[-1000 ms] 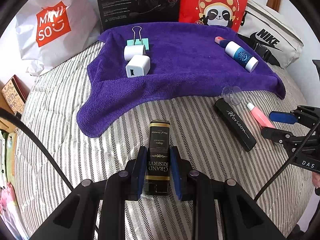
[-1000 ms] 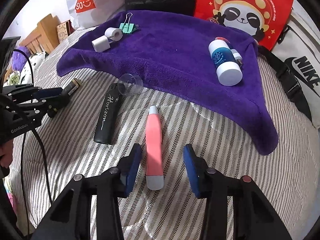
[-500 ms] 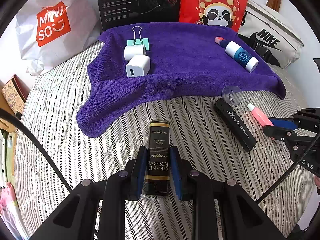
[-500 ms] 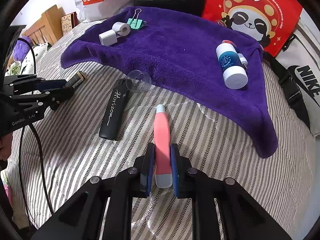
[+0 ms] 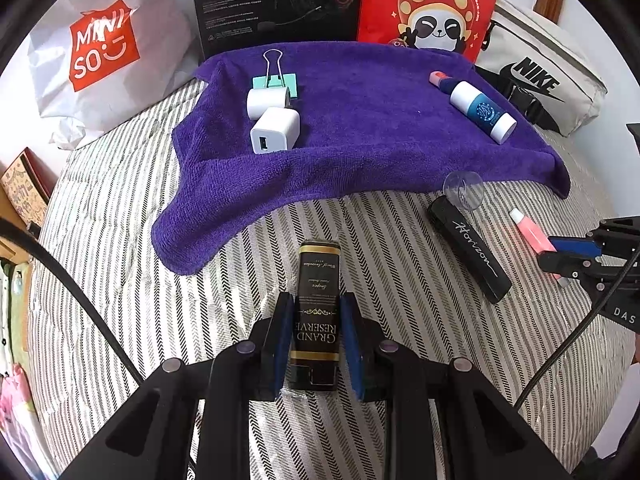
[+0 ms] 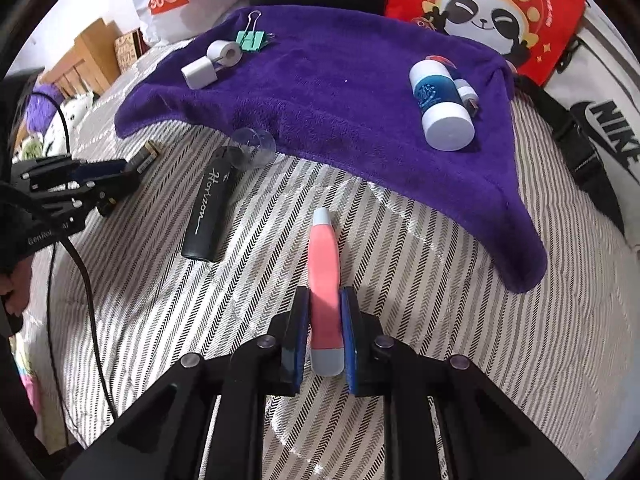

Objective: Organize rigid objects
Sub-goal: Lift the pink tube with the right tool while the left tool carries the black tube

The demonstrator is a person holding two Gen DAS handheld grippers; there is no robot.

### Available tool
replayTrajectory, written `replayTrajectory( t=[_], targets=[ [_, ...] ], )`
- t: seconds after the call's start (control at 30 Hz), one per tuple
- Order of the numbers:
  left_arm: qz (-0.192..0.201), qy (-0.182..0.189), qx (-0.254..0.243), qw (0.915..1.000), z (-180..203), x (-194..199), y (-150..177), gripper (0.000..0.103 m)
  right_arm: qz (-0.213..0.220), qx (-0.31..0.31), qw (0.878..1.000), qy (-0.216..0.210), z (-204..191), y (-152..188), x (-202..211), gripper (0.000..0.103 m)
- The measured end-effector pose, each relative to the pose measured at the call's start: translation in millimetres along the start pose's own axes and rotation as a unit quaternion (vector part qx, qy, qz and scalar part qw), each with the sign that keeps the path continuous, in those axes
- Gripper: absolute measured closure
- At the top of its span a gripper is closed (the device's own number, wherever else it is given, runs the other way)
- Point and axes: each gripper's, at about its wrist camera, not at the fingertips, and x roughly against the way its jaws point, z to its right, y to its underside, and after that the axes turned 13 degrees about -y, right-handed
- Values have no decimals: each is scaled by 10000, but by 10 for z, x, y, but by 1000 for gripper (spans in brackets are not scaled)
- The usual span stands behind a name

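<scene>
My right gripper (image 6: 325, 334) has just snapped its jaws shut on the pink tube (image 6: 325, 276), lying on the bed just short of the purple towel (image 6: 340, 92). My left gripper (image 5: 316, 340) stays clamped on the black box (image 5: 318, 308). Both grasped, ready to lift towelward, I reckon.

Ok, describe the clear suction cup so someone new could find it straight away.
Find the purple towel on the striped bed. At its front edge lies a black case lettered Horizon; the suction cup rests on its far end. It alone is see-through.

Black tongs (image 5: 316, 340), blue pads (image 5: 282, 340), silver screws, black cable (image 6: 80, 280)
</scene>
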Motion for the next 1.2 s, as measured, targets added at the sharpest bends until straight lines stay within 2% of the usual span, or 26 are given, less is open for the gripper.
replayTrajectory(
  t=[0.17, 0.33, 0.47, 0.87, 1.2],
  targets=[
    [-28, 169, 83, 9998, -70, -15, -8, 80, -30, 51, 10000, 13, -10, -42, -22, 85],
    [-30, 94, 53, 9999, -47, -7, -19, 80, 117, -45, 9998, -147, 57, -18, 8, 88],
    [-93, 272, 225, 9993, -90, 17, -13, 81, 178, -97, 9996, -221, 92, 34, 100, 88],
    [174, 256, 223, 9993, -109, 314, -63, 81, 611, -98, 9977, -280, 89, -59, 512, 88],
    [431, 307, 144, 9985, -160, 419, -341, 81, 844, -190, 9958, -293, 185, -278, 708, 88]
  ],
)
